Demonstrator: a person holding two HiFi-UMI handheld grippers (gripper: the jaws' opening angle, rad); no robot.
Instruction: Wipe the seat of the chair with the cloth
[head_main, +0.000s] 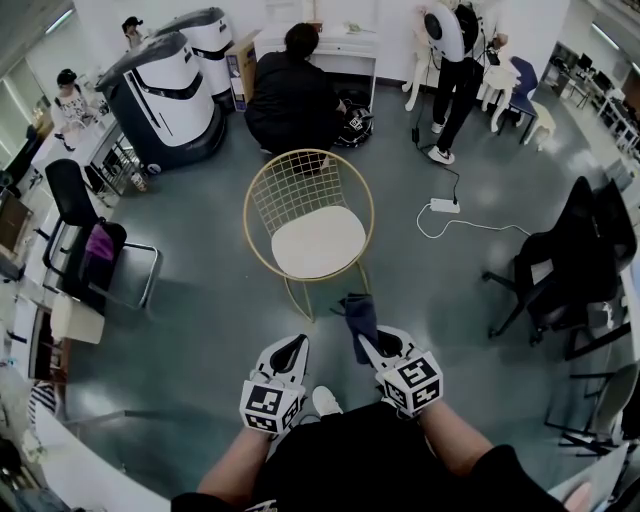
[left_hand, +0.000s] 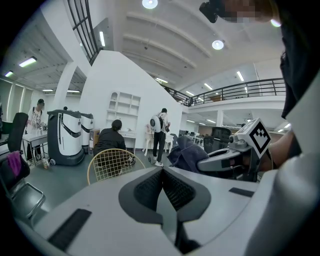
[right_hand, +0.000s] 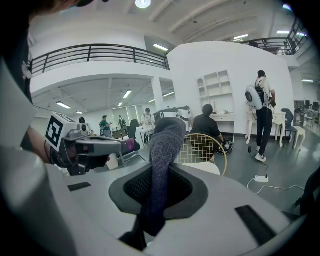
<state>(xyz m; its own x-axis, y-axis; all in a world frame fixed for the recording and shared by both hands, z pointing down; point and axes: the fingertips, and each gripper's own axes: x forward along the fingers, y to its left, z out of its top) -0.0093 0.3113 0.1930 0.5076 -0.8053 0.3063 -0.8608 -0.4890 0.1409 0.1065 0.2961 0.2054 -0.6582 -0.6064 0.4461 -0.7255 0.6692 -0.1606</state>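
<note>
The left tongs (head_main: 292, 350) are hovering clenched on nothing, their pads pressing together, level with the right tongs and just beside them. Being empty, they are offering no help: should the light wire chair (head_main: 305, 180) start sliding under a push, nothing is bracing it, and it could be skating away over the glossy floor (head_main: 200, 330). Ahead of both tongs and well apart from them, the pale seat (head_main: 318, 243) is lying bare, so the wiping is judged not yet begun. The right tongs (head_main: 372, 348) are grasping the dark cloth (right_hand: 165, 140) by a narrow fold, most of it standing out past the tips in a loose roll. That grip is looking like the main risk: dragged across the seat, the cloth could be pulling free, or bunching so that only an edge is touching. Coming down too steeply, the hard tips could be scraping the cushion instead. Further right of the tongs, a white power strip (head_main: 444, 206) is lying with its cable trailing, a possible snag for a foot stepping round the chair
</note>
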